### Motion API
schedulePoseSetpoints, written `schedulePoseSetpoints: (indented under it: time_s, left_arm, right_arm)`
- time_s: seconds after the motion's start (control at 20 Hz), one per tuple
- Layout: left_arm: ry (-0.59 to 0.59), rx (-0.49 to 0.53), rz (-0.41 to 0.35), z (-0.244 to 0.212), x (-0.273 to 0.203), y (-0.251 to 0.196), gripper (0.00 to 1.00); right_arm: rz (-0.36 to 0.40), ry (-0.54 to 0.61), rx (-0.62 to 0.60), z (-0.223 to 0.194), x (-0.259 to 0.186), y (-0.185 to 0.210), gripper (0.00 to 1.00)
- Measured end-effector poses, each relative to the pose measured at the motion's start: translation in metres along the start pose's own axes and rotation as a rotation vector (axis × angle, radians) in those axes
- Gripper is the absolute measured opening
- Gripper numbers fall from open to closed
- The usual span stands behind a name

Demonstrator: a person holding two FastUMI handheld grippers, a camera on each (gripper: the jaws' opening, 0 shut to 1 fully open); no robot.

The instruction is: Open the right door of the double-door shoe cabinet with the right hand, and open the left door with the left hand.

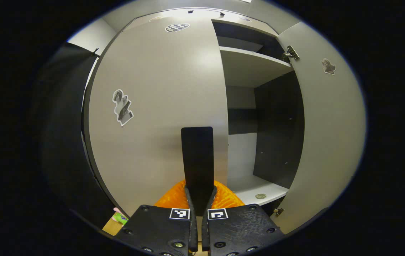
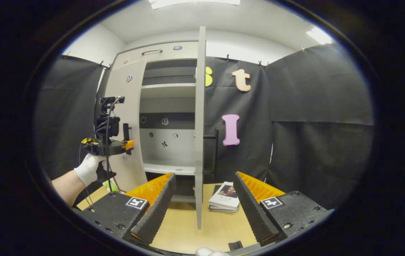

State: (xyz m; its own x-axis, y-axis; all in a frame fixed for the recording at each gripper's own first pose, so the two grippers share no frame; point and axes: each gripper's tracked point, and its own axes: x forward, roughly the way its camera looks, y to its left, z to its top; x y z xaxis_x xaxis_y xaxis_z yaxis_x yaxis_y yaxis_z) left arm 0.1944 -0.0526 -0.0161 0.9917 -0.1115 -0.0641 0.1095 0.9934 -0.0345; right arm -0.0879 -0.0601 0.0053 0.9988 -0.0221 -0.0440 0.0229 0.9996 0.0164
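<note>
The left gripper (image 1: 199, 199) is clamping the handle (image 1: 197, 156) on the closed left door (image 1: 159, 106); the right gripper (image 2: 202, 199) is gaping around the open right door (image 2: 199, 124).

The left gripper view looks from very near at the closed left door (image 1: 159, 106) of the cabinet. The right gripper view stands farther back, over the table (image 2: 188, 227), facing the open right door (image 2: 199, 124) edge-on. Both share the shelves (image 1: 252, 64).

The swung-out right door (image 2: 199, 135) stands edge-on between the spread right tool (image 2: 202, 202) fingers, blocking forward passage.
</note>
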Motion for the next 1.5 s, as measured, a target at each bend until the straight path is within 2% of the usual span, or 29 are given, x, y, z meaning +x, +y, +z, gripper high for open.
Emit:
schedulePoseSetpoints:
  time_s: [0.5,0.8,1.05,1.5]
  left_arm:
    - [-0.004,-0.010,-0.019,-0.001,-0.021,0.008,0.04]
    - [0.000,-0.021,-0.028,-0.001,-0.040,0.014,0.04]
    - [-0.003,-0.017,-0.018,-0.003,-0.058,0.024,0.04]
    - [-0.003,0.004,0.031,-0.007,-0.085,0.053,0.03]
  right_arm:
    - [0.045,0.016,0.009,-0.001,0.006,0.029,0.99]
    - [0.044,0.022,0.021,-0.003,0.012,0.039,0.99]
    - [0.051,0.019,0.019,-0.003,0.017,0.044,0.99]
    - [0.122,0.023,0.006,-0.002,0.024,0.067,1.00]
